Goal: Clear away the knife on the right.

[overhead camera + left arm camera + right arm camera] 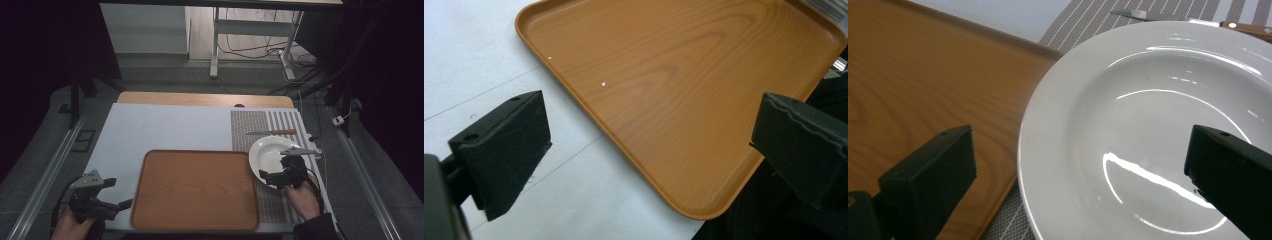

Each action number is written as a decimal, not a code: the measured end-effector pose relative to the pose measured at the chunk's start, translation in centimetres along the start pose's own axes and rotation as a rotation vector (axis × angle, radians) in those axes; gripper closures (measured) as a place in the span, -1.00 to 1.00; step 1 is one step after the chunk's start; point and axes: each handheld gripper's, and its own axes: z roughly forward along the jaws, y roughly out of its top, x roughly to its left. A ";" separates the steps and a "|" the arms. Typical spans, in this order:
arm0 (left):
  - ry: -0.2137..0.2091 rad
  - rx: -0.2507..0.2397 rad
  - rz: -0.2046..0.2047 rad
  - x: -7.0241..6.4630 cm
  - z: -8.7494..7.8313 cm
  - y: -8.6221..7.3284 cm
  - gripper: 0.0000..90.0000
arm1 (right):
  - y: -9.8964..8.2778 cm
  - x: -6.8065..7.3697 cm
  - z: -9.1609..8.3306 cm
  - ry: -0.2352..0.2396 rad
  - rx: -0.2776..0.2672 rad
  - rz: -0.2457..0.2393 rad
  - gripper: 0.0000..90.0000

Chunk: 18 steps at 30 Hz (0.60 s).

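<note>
A wooden tray (195,187) lies on the white mat at the table's front middle. To its right an empty white plate (270,152) rests on a striped placemat (260,127), with a wooden-handled knife (272,132) lying beyond it. My right gripper (274,177) hovers over the plate's near rim (1048,150), jaws wide open with the rim between them and nothing held. My left gripper (117,195) is at the front left, open, beside the tray's near left corner (694,210); one jaw is over the white mat, the other past the tray's edge.
The white mat (150,130) covers most of the table, with a bare wooden strip (200,98) at the far edge. Beyond the table stand desk legs and cables (250,50) on the floor. A rail (50,170) runs along the table's left side.
</note>
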 end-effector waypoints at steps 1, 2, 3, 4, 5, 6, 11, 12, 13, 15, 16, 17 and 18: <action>0.001 0.000 0.000 0.0 0.0 0.0 -0.95 | 0.1 0.0 0.1 -0.005 0.003 -0.002 -0.98; 0.001 0.000 0.000 0.0 0.0 0.0 -0.95 | 0.3 -0.1 0.3 -0.009 0.006 -0.003 -0.98; 0.000 0.000 -0.001 0.0 0.0 0.0 -0.95 | 0.4 -0.2 0.4 -0.014 0.007 -0.002 -0.98; 0.000 0.000 -0.001 0.0 0.0 0.0 -0.95 | 0.5 -0.3 0.5 -0.015 0.009 -0.003 -0.98; 0.000 0.001 -0.001 0.0 0.0 0.0 -0.95 | 0.7 -0.5 0.8 -0.022 0.012 -0.003 -0.98; 0.000 0.001 -0.001 0.0 0.0 0.0 -0.95 | 0.7 -0.5 0.8 -0.022 0.012 -0.003 -0.98; 0.000 0.001 -0.002 0.0 0.0 0.0 -0.95 | 1.4 -0.9 1.4 -0.039 0.020 -0.002 -0.98; 0.000 0.001 -0.002 0.0 0.0 0.0 -0.95 | 1.5 -1.0 1.6 -0.041 0.023 -0.001 -0.98; 0.001 0.001 -0.003 0.0 0.0 0.0 -0.95 | 1.7 -1.2 1.7 -0.042 0.022 0.004 -0.98; 0.001 0.001 -0.004 0.0 0.0 0.0 -0.95 | 2.2 -1.7 2.2 -0.054 0.036 0.016 -0.98; 0.001 0.001 -0.004 0.0 0.0 0.0 -0.95 | 2.2 -1.7 2.2 -0.054 0.036 0.016 -0.98; 0.000 0.001 -0.005 0.0 0.0 0.0 -0.95 | 2.5 -2.1 2.6 -0.062 0.041 0.017 -0.98; 0.001 0.001 -0.005 0.0 0.0 0.0 -0.95 | 2.5 -2.1 2.6 -0.062 0.041 0.017 -0.98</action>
